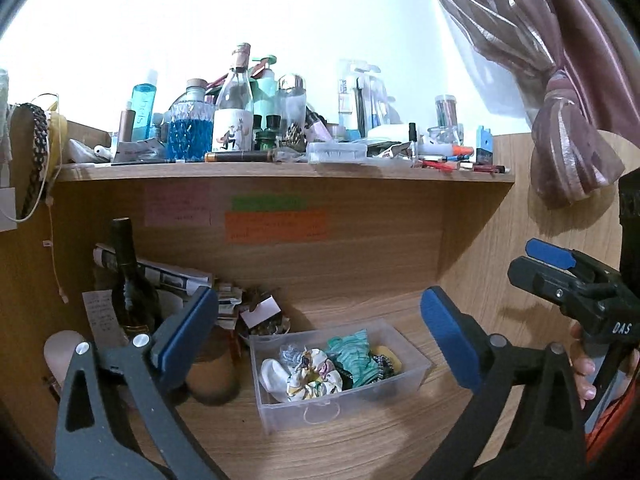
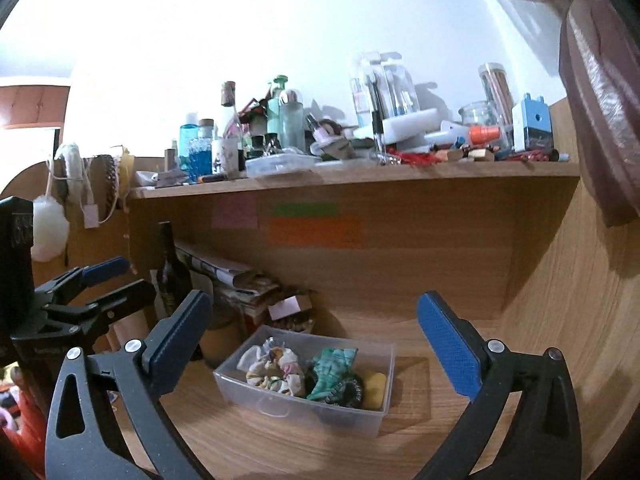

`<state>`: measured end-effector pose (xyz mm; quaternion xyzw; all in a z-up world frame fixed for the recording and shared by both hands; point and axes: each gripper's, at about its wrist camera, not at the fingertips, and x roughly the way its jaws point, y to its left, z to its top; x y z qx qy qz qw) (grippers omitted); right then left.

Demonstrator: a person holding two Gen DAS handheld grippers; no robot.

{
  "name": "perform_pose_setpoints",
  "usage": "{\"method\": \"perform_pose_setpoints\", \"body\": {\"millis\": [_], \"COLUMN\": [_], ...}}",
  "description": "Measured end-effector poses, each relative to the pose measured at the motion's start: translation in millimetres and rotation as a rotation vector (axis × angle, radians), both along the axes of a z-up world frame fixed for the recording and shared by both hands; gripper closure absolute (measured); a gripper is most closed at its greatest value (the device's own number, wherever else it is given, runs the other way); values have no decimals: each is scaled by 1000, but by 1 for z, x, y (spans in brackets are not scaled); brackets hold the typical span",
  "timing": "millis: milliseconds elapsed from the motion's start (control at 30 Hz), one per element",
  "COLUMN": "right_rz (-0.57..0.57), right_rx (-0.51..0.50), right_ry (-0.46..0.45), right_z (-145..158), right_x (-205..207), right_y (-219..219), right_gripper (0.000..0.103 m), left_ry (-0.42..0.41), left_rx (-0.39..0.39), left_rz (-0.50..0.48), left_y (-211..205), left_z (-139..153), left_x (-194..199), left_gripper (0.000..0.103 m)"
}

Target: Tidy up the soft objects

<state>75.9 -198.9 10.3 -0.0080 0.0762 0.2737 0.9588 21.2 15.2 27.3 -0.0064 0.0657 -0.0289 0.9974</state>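
Both your left gripper and right gripper stand released and empty. The scrunchies lie in the bin on the desk; sorting appears complete.

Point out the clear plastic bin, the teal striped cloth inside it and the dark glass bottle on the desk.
Clear plastic bin [image 1: 304,414]: left wrist view, on its bare front wall.
Teal striped cloth [image 2: 334,372]: right wrist view, on the middle of its folds.
Dark glass bottle [image 1: 130,292]: left wrist view, on its shoulder.
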Motion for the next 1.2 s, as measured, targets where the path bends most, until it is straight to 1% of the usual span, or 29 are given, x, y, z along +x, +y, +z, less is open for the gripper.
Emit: {"method": "perform_pose_setpoints", "body": {"millis": [133,300,700,1200], "right_rz": [5,4,11,17], "right_rx": [-2,3,3,8], "right_ry": [-25,-26,-6,-4], "right_z": [0,-3,-8,-8], "right_x": [-10,-17,-9,-6], "right_y": [3,5,4,1], "right_gripper": [0,0,0,0], "left_ry": [2,3,12,15], "left_rx": [-7,-13,-14,-9], "left_rz": [-3,-2,3,7], "left_y": [0,3,2,-1], "left_z": [0,-2,-6,-8], "left_x": [-3,-3,0,2], "left_gripper": [0,0,0,0]}}
